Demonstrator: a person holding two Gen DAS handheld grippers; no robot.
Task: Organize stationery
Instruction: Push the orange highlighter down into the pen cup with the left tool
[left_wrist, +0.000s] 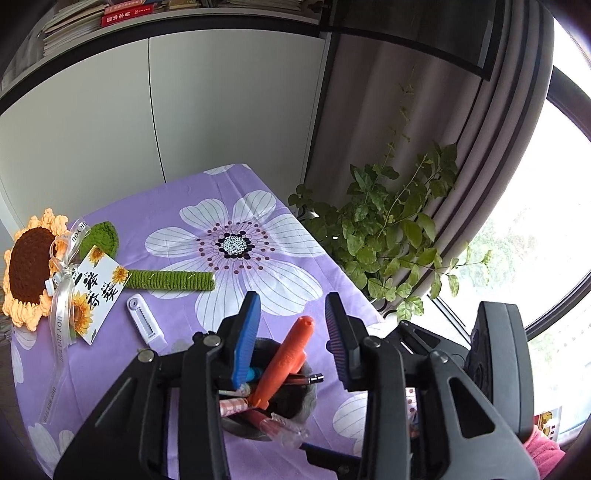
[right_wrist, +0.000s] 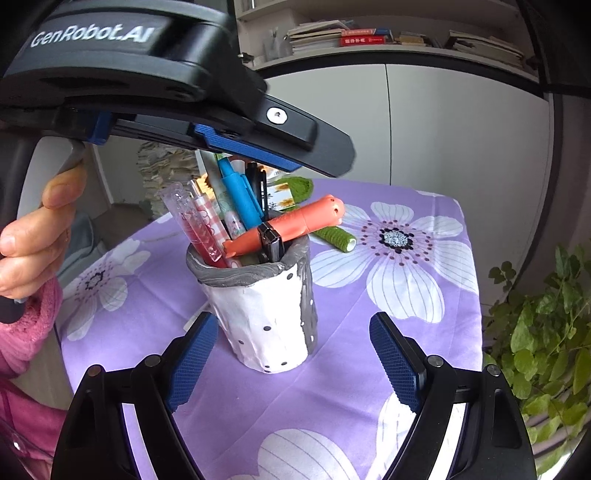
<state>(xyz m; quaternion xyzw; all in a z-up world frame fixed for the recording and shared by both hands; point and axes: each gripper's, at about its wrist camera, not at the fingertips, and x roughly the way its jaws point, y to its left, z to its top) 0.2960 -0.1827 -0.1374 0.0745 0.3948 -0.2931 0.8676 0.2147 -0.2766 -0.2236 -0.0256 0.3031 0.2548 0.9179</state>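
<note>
A white and grey pen holder (right_wrist: 266, 314) stands on the purple flowered tablecloth (right_wrist: 369, 369). It holds several pens, among them an orange pen (right_wrist: 295, 225) leaning right and a blue pen (right_wrist: 236, 192). My left gripper (left_wrist: 291, 314) is open right above the holder, with the orange pen (left_wrist: 286, 362) between its jaws and not clamped. It also shows in the right wrist view (right_wrist: 258, 147) from the side. My right gripper (right_wrist: 291, 350) is open and empty, level with the holder's base. A white correction tape (left_wrist: 144, 321) lies on the cloth to the left.
A crocheted sunflower (left_wrist: 29, 266) with a green stem (left_wrist: 173, 280) and a card (left_wrist: 96, 291) lies at the table's left. A leafy plant (left_wrist: 391, 229) stands beyond the right edge by the curtain. White cabinets (left_wrist: 184, 110) stand behind.
</note>
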